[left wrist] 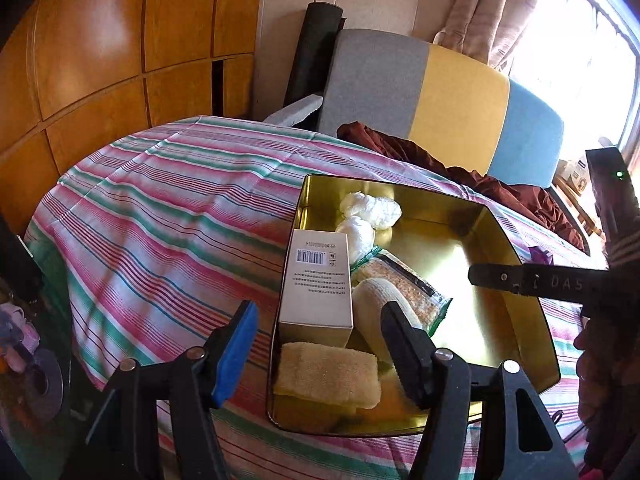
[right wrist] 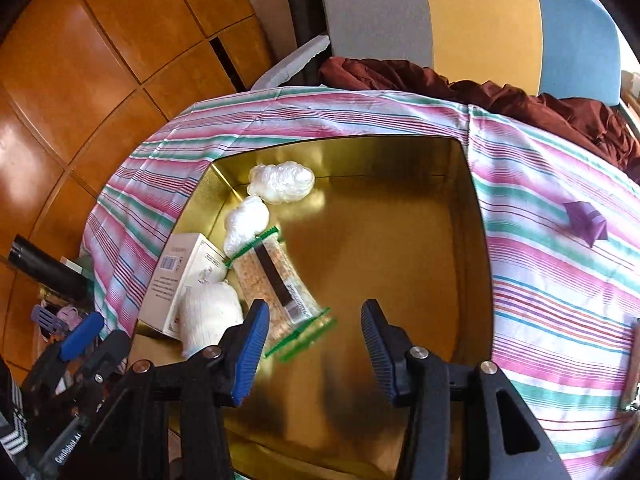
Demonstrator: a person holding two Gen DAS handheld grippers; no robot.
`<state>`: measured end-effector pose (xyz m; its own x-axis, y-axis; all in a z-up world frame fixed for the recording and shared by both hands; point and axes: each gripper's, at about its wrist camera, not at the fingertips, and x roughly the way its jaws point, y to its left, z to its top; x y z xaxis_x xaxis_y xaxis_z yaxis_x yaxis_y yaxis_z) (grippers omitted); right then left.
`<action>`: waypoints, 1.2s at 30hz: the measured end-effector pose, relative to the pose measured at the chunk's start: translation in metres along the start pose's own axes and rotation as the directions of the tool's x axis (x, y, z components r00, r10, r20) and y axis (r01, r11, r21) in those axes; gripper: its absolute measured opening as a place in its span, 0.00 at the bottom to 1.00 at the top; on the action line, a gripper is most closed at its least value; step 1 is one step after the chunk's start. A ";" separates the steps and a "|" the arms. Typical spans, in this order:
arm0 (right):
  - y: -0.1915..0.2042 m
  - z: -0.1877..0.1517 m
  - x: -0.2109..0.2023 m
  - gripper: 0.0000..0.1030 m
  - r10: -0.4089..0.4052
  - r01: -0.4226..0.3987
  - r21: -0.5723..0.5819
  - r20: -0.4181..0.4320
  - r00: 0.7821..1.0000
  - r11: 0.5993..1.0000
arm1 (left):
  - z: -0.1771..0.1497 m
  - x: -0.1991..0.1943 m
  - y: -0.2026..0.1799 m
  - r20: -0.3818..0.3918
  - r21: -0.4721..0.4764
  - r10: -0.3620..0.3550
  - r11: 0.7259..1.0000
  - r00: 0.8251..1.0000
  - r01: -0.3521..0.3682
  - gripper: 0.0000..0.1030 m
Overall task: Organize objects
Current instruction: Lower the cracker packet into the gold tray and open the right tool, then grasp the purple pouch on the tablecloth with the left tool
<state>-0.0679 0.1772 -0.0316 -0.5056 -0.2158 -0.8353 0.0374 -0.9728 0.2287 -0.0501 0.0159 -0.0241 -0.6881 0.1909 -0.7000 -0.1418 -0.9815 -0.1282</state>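
Note:
A gold metal tin (left wrist: pixel 520 280) (right wrist: pixel 400 248) sits on the striped cloth. Along its left side lie a white carton (left wrist: pixel 320 280) (right wrist: pixel 176 276), a yellow sponge (left wrist: pixel 326 374), a white bandage roll (left wrist: pixel 374 304) (right wrist: pixel 210 312), a green-edged snack packet (left wrist: pixel 412 284) (right wrist: pixel 276 280) and two white plastic wads (left wrist: pixel 372 206) (right wrist: pixel 280 182). My left gripper (left wrist: pixel 320 344) is open and empty over the tin's near left corner. My right gripper (right wrist: pixel 314 340) is open and empty above the tin's bare floor. A purple paper shape (right wrist: pixel 586 222) lies on the cloth to the right.
The striped cloth (left wrist: pixel 160 208) (right wrist: pixel 560 300) covers a round table. A grey, yellow and blue chair (left wrist: pixel 440 96) with a dark red cloth (left wrist: pixel 500 184) stands behind it. Wooden cabinets (left wrist: pixel 100 60) are at the left. Clutter (right wrist: pixel 60 312) lies low left.

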 end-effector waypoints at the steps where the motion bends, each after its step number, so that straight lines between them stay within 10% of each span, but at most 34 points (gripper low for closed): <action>1: 0.000 -0.004 -0.003 0.47 -0.015 0.015 -0.012 0.006 1.000 1.000 | 0.000 -0.001 -0.003 -0.001 0.008 -0.002 1.000 1.000 0.002 0.63; 26: -0.111 -0.055 -0.072 0.59 -0.241 0.230 0.117 0.095 0.966 0.966 | -0.015 -0.007 -0.072 -0.031 0.184 -0.065 0.980 0.997 0.070 0.67; 36: -0.237 -0.081 -0.133 0.59 -0.464 0.412 0.357 0.069 0.883 0.838 | -0.013 -0.008 -0.113 -0.039 0.284 -0.142 0.948 0.989 0.147 0.67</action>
<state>0.0599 0.4294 -0.0151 -0.5236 0.2667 -0.8092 -0.4847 -0.8743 0.0255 -0.0189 0.1255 -0.0131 -0.6328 0.3273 -0.7017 -0.4376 -0.8989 -0.0247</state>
